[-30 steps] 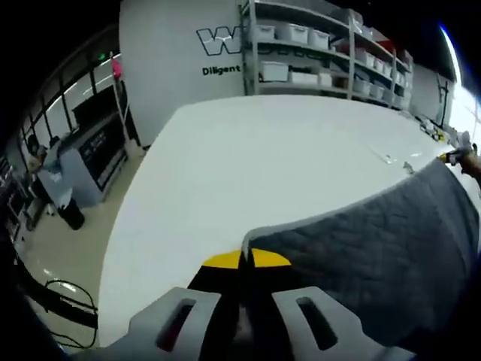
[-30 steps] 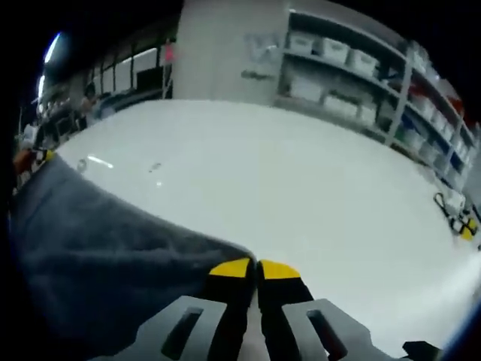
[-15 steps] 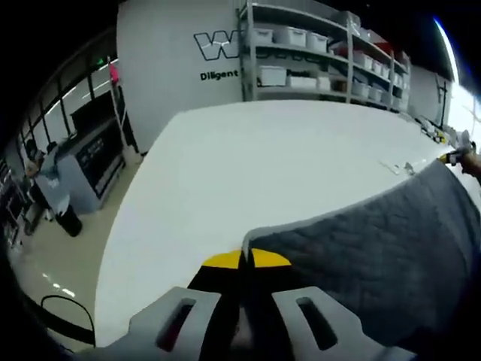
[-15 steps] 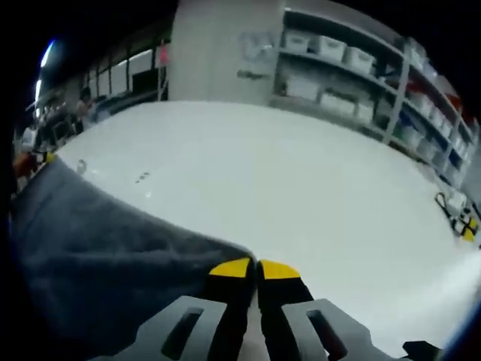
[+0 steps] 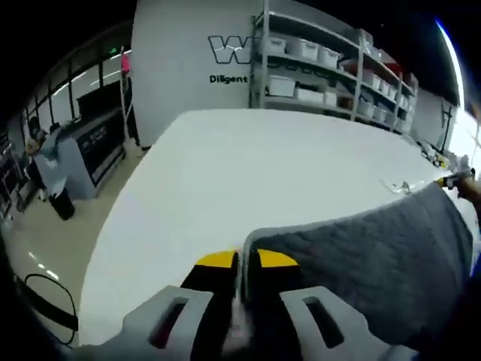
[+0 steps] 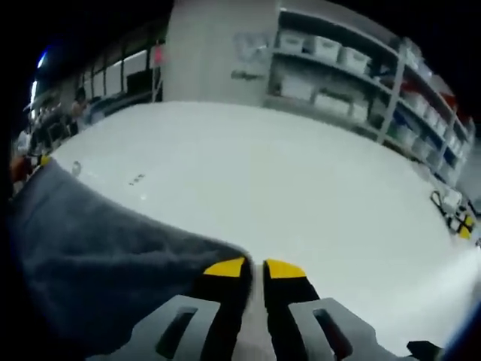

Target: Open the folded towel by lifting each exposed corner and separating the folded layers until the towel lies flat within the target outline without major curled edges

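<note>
A dark grey quilted towel [image 5: 376,259] with a pale edge hangs stretched above a white table [image 5: 255,165]. My left gripper [image 5: 245,259] is shut on the towel's near corner, its yellow-tipped jaws pressed together. In the right gripper view the same towel [image 6: 90,248] spreads to the left, and my right gripper [image 6: 255,267] is shut on its other corner. At the far end of the towel in the left gripper view, the right gripper's yellow tip [image 5: 449,179] shows. The left gripper [image 6: 30,162] appears at the far left edge of the right gripper view.
Shelving with white bins [image 5: 316,71] stands behind the table, seen also as shelving [image 6: 353,75]. A small yellow and black item [image 6: 458,218] lies near the table's right edge. A dark counter [image 5: 90,150] and a person [image 5: 45,169] are off the table's left side.
Both views have shifted slightly as the hands moved. The towel stays stretched between the two shut grippers, its far end a little lower in the left gripper view.
</note>
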Available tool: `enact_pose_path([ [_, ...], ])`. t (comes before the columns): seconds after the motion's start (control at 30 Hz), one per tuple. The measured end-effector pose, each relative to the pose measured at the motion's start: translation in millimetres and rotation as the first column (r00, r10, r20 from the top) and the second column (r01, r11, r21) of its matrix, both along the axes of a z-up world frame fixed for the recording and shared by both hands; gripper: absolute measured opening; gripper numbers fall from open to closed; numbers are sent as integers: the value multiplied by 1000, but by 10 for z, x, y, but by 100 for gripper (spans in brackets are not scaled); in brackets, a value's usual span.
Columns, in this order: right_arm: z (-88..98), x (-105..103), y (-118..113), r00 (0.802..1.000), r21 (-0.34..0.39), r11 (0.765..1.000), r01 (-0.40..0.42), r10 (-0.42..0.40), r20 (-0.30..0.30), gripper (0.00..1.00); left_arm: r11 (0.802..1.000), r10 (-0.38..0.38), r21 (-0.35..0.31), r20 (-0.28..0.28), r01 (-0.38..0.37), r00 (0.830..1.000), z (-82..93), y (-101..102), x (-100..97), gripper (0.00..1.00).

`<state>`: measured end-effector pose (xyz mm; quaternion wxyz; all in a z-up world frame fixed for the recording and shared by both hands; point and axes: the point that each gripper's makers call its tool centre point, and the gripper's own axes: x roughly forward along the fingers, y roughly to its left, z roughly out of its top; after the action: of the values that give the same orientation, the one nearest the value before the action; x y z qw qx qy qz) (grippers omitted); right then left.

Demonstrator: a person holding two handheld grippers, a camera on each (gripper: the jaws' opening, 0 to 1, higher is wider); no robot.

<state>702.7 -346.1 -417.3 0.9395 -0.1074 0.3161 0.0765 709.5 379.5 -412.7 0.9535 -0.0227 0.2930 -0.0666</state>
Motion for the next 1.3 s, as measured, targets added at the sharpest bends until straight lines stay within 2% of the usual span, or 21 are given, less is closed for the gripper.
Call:
enact_pose_path([
  [0.03,25,-2,-36,1000,-24,1000,2,-2,16,20,999,32,-16,68,-31,997,95,61,78,51],
  [0.07,46,-4,-57,1000,-27,1000,8,-7,27,26,999,46,-21,118,-44,992,172,101,119,67],
  [0.1,73,-2,-101,999,-33,999,25,-24,41,37,997,71,-27,175,-67,982,275,161,147,82],
  [0.13,108,-5,-175,997,-43,997,64,-61,55,48,995,95,-20,194,-93,976,329,228,143,97],
  [0.17,160,-1,-258,992,-60,993,103,-98,79,65,992,122,-6,206,-123,971,370,296,132,99],
  [0.2,242,34,-349,984,-87,986,142,-131,124,100,991,127,18,198,-134,972,397,343,97,99],
  [0.23,326,-10,-459,966,-114,968,222,-203,158,94,991,116,43,213,-128,970,448,353,100,100],
  [0.27,421,16,-547,963,-190,956,224,-186,196,99,991,74,93,240,-99,968,533,326,97,100],
  [0.3,430,-21,-587,962,-218,947,237,-198,188,100,993,24,108,275,-56,961,621,249,96,100],
  [0.33,500,51,-586,961,-224,950,219,-169,220,100,995,12,92,316,-43,949,719,202,93,100],
  [0.37,539,160,-606,962,-182,961,207,-166,219,100,998,17,55,333,-37,943,778,165,81,100],
  [0.4,574,193,-551,963,-118,975,189,-161,215,100,998,23,40,329,-39,944,794,159,68,100],
  [0.43,604,185,-572,961,-114,973,200,-172,214,100,998,27,45,323,-44,946,806,168,57,100],
  [0.57,771,154,-484,962,-131,976,174,-140,234,100,997,32,63,288,-52,957,828,120,-24,100],
  [0.63,864,116,-410,962,-176,973,148,-100,254,100,996,39,63,290,-60,956,883,-15,-201,100],
  [0.77,971,1,-293,962,-159,980,118,-73,264,100,995,2,96,303,-33,953,1000,-131,-391,100],
  [0.93,1179,-187,-219,955,-128,985,112,-71,289,100,995,-10,94,308,-20,951,1117,-217,-587,100],
  [1.03,1395,-408,-165,947,-128,985,113,-68,315,100,992,-44,124,313,5,949,1275,-351,-777,100],
  [1.1,1532,-553,-107,940,-96,990,107,-69,334,100,993,-50,115,304,15,951,1366,-403,-919,100],
  [1.2,1677,-821,27,932,-15,996,84,-73,355,100,993,-55,117,326,17,944,1503,-430,-1100,100],
  [1.3,1772,-1087,93,926,3,997,76,-72,370,100,991,-65,134,338,21,939,1598,-431,-1313,100],
])
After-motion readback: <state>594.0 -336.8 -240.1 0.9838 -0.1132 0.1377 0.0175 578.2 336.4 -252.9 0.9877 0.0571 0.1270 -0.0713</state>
